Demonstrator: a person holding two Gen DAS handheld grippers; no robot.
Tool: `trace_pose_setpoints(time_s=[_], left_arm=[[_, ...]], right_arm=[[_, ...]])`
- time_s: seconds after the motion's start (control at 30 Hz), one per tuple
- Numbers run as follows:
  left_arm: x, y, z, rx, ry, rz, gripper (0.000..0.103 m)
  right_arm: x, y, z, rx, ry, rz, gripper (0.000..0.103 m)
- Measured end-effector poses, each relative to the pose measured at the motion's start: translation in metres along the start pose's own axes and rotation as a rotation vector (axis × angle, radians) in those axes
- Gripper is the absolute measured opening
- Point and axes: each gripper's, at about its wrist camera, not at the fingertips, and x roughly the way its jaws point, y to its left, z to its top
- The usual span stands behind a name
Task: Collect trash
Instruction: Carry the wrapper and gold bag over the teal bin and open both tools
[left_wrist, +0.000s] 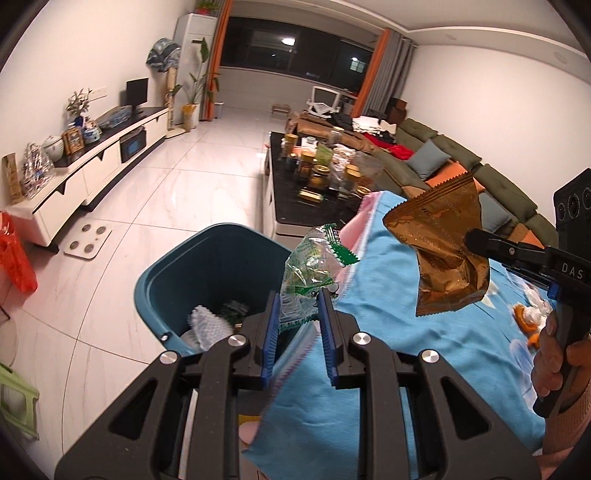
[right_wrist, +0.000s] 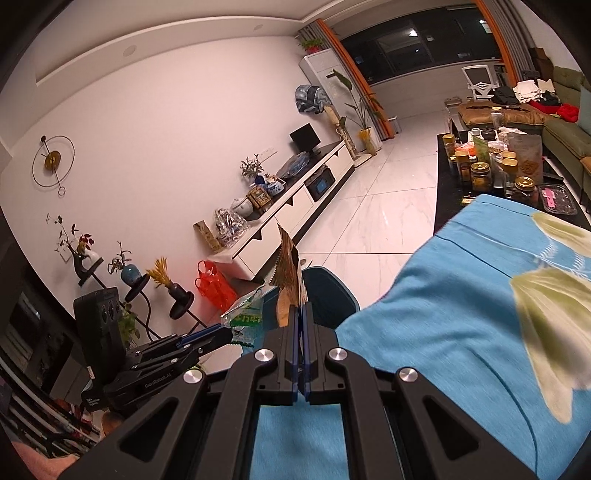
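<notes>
Trash in both grippers: clear green wrapper (left_wrist: 314, 273) pinched between narrowly parted pads of left gripper (left_wrist: 297, 295), held over near rim of blue bin (left_wrist: 166, 273). Brown wrapper (left_wrist: 443, 251) clamped in fully closed right gripper (right_wrist: 301, 314), hanging above blue cloth (left_wrist: 424, 350) near its bin-side edge. White trash (left_wrist: 207, 321) already inside bin.

Right tool (right_wrist: 301, 314) at bottom centre, clamped tight on a brown wrapper (right_wrist: 288, 273) standing edge-on. Left tool (right_wrist: 229, 332) at lower left, pinching a green-printed clear wrapper (right_wrist: 245, 314). Teal bin (right_wrist: 328, 291) just behind, blue cloth (right_wrist: 443, 314) spread lower right.
</notes>
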Motion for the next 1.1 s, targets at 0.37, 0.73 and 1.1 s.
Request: trace_pose_setpoints(time_s=[0.37, 0.73, 1.1], left_arm=[[0.021, 0.028, -0.004, -0.047, 0.033, 0.059, 0.021], [0.049, 0.043, -0.006, -0.082, 0.075, 0.102, 0.022], [0.081, 0.057, -0.010, -0.124, 0.124, 0.115, 0.022]], right_arm=[[0.057, 0.002, 0.012, 0.027, 0.070, 0.020, 0.001], [0.105, 0.006, 0.014, 0.033, 0.138, 0.000, 0.001], [0.148, 0.006, 0.014, 0.028, 0.198, -0.068, 0.001]])
